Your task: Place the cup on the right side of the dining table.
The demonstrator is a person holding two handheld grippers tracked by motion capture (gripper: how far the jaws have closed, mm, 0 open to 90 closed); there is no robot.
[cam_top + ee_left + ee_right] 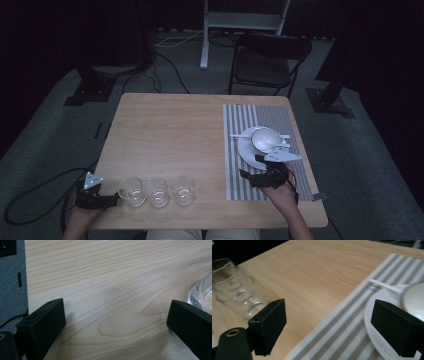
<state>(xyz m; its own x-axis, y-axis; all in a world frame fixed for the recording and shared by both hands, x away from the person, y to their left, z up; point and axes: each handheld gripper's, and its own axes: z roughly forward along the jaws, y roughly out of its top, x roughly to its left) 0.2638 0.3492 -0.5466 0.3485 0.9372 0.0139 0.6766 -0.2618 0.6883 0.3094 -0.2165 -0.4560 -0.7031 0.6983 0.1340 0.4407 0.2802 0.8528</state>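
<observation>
Left gripper [114, 199] released beside three glasses [157, 191], right gripper [251, 166] released near white plate [246, 148] on striped placemat [240, 120], wooden surface [170, 135].

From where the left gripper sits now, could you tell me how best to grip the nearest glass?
Take the leftmost glass across its side wall, coming in from the left with the open left gripper. It stands upright, and another glass crowds its right side.

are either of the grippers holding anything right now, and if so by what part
Nothing is held. The left gripper is open over bare table, beside a glass. The right gripper is open over the striped placemat, next to the plate.
</observation>
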